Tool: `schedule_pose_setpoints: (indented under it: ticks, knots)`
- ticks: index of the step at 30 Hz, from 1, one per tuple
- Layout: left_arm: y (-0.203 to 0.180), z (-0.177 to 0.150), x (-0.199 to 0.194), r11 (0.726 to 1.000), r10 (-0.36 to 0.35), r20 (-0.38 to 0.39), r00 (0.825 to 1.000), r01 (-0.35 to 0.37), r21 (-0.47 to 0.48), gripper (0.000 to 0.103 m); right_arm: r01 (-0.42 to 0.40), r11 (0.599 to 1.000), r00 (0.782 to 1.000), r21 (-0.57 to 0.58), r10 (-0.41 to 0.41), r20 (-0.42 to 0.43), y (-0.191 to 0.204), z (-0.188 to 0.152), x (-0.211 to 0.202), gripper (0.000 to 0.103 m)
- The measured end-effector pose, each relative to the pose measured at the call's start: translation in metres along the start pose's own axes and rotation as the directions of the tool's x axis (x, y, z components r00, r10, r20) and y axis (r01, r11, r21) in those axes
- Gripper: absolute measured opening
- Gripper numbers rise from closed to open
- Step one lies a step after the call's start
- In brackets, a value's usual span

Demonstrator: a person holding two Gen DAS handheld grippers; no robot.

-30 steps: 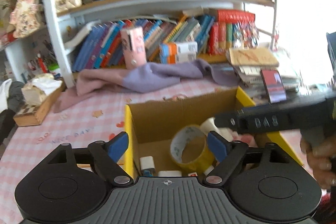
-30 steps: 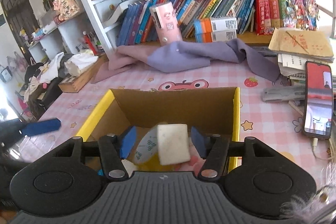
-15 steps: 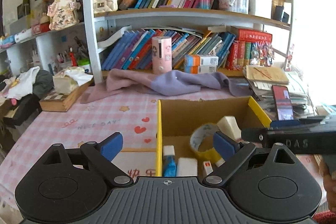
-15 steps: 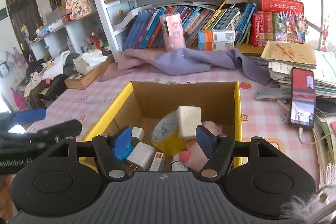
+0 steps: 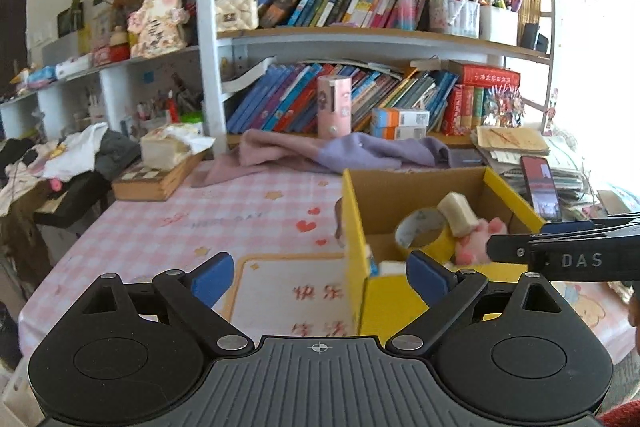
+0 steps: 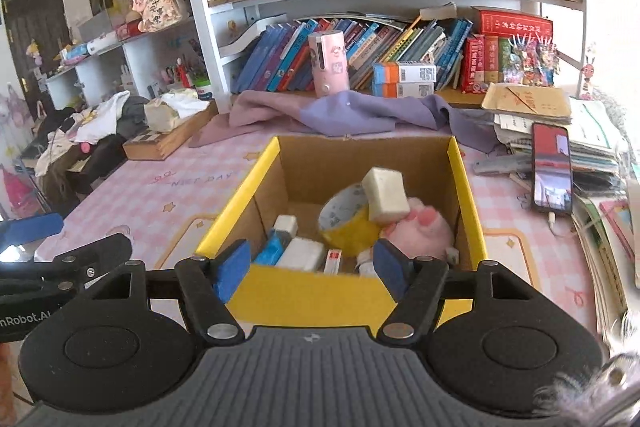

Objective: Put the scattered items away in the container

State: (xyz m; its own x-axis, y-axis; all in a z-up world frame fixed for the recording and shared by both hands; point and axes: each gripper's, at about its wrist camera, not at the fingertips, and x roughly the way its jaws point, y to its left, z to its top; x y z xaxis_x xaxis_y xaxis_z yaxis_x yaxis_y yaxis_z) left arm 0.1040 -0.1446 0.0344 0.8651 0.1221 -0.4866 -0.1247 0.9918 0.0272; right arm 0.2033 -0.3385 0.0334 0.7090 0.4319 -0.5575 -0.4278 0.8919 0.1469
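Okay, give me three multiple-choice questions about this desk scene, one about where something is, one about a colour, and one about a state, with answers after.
1. Where does the white block lie?
A. on the phone
B. in the cardboard box, atop the tape roll
C. on the bookshelf

2. What colour is the outside of the box?
A. yellow
B. green
C. red

3. How do the right gripper jaws stand?
A. shut on the white block
B. shut on the plush toy
C. open, holding nothing

Answers: 1 B, the block leans on the roll inside the box, beside the pink plush toy. 2 A, its rims and front wall are yellow. 3 C, the blue pads stand apart with nothing between them.
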Motion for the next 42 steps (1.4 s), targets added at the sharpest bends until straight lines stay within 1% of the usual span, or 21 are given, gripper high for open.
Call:
schedule_pose_setpoints:
  ticks: [5,9,13,16,18,19,22,23,24,27,31,34,37,42]
  knots:
    - [0.022,-0.018,-0.021,1.0,0.023,-0.025,0.999,-0.023,0.004,0.095,0.028,0.999,0.999,-0.024,-0.027,0.032,0.03,-0.02,-0.024,0.066]
    - [0.036,-0.034,-0.041,1.0,0.02,-0.021,1.0,-0.02,0.02,0.095,0.066,0.998,0.997,-0.024,-0.065,0.048,0.05,-0.042,-0.043,0.067]
    - [0.041,-0.053,-0.059,0.996,0.041,-0.02,0.999,-0.04,0.086,0.095,0.122,0.993,0.992,-0.007,-0.121,0.038,0.068,-0.069,-0.058,0.067]
    - [0.045,-0.067,-0.067,0.992,0.036,-0.04,0.999,-0.031,0.121,0.095,0.165,0.986,0.986,0.005,-0.165,0.021,0.077,-0.088,-0.067,0.068]
    - [0.049,-0.072,-0.071,0.991,0.025,-0.053,0.998,-0.018,0.129,0.095,0.184,0.983,0.983,0.013,-0.185,0.006,0.082,-0.095,-0.071,0.071]
    - [0.051,-0.073,-0.073,0.992,0.02,-0.054,0.998,-0.013,0.129,0.095,0.19,0.982,0.982,0.014,-0.19,0.0,0.085,-0.097,-0.073,0.071]
    - [0.057,-0.073,-0.079,0.993,0.002,-0.043,0.999,0.003,0.116,0.095,0.188,0.982,0.982,0.009,-0.188,-0.004,0.094,-0.1,-0.078,0.075]
    - [0.059,-0.073,-0.08,0.994,-0.009,-0.043,0.999,0.014,0.11,0.095,0.183,0.983,0.983,0.0,-0.183,-0.004,0.097,-0.1,-0.079,0.079]
    - [0.061,-0.072,-0.081,0.994,-0.026,-0.043,0.999,0.03,0.102,0.095,0.175,0.985,0.985,-0.01,-0.175,-0.008,0.1,-0.101,-0.079,0.08]
    - [0.064,-0.073,-0.084,0.994,-0.057,-0.044,0.997,0.061,0.096,0.095,0.15,0.988,0.988,-0.032,-0.15,-0.022,0.109,-0.104,-0.077,0.082]
    - [0.068,-0.074,-0.088,0.994,-0.06,-0.034,0.998,0.063,0.094,0.095,0.156,0.987,0.988,-0.037,-0.156,-0.002,0.115,-0.102,-0.08,0.083]
    - [0.071,-0.075,-0.084,0.995,-0.057,-0.064,0.996,0.062,0.078,0.095,0.159,0.986,0.987,-0.046,-0.16,-0.014,0.118,-0.102,-0.078,0.083]
    - [0.072,-0.078,-0.081,0.995,-0.067,-0.099,0.993,0.074,0.072,0.095,0.154,0.986,0.987,-0.06,-0.156,-0.031,0.121,-0.103,-0.075,0.084]
    - [0.072,-0.083,-0.08,0.993,-0.077,-0.13,0.989,0.087,0.074,0.095,0.157,0.986,0.985,-0.062,-0.161,-0.06,0.122,-0.107,-0.072,0.085]
